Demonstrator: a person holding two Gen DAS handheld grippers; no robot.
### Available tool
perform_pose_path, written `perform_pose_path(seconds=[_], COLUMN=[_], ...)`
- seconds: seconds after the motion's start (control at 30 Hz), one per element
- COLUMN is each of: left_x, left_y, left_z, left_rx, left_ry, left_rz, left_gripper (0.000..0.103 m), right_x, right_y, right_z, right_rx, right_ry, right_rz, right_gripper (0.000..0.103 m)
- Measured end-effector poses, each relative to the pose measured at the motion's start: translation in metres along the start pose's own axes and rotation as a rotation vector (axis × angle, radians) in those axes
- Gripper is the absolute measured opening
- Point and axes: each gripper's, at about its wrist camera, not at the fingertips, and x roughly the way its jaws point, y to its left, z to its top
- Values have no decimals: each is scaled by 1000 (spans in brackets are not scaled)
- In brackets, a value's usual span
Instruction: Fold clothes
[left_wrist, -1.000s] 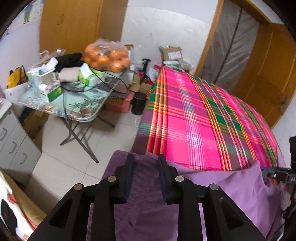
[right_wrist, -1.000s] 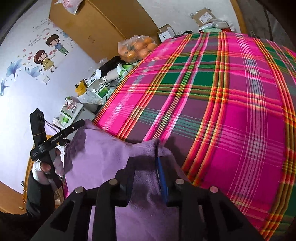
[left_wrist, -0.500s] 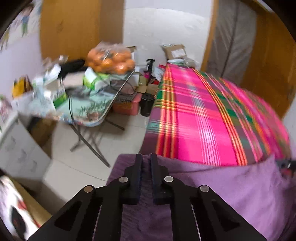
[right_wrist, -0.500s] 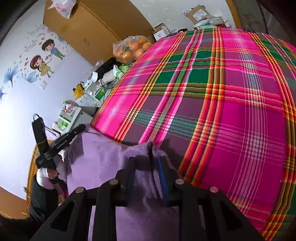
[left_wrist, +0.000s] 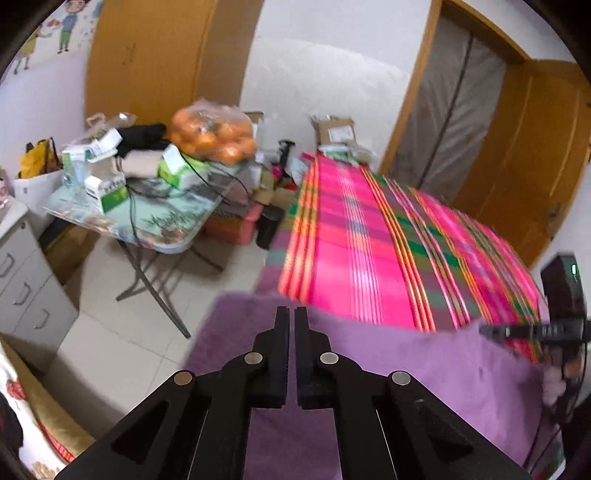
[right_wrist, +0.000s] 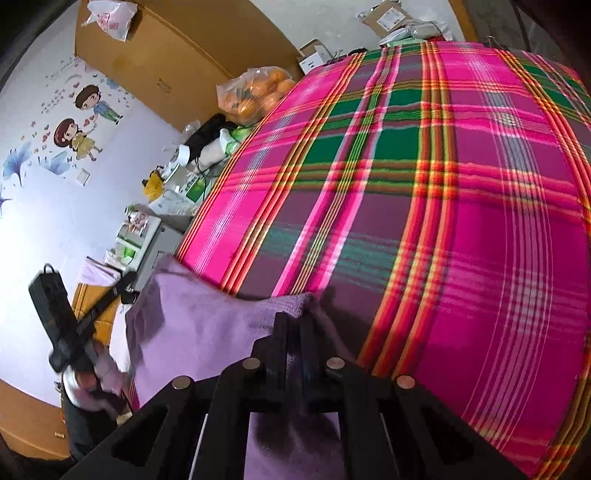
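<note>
Early stage: my left gripper (left_wrist: 291, 314) and right gripper (right_wrist: 293, 321) both clenched on purple garment (left_wrist: 443, 369) corners, held over the plaid bed (right_wrist: 424, 203) edge, no fold made yet.

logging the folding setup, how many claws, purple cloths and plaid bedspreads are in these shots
claws: 2, left claw and right claw, each shut on the purple cloth
purple cloths: 1
plaid bedspreads: 1, the pink plaid bedspread
total: 4
</note>
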Motion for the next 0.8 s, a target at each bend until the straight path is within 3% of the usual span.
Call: perform_pose_path(seconds=[0.13, 0.33, 0.57, 0.63, 0.8], left_x=[13, 1, -8, -3, -3], left_y=[0, -7, -45, -53, -54], left_z=[-13, -16, -39, -46, -50], left_rx=[-24, -7, 52, 67, 58], left_ry=[66, 56, 82, 97, 94], left_rz=[-26, -35, -129, -135, -141], left_gripper=[2, 3, 3, 3, 4], right_x=[-7, -42, -52, -51, -53], right_y=[-2, 6, 2, 3, 15], right_z=[1, -10, -43, -54, -66], right_rx=[10, -97, -228, -254, -330], right_ry=[-25, -59, 28, 51, 45], right_rz=[1, -7, -91, -96, -132], right_gripper=[7, 10, 17, 23, 24])
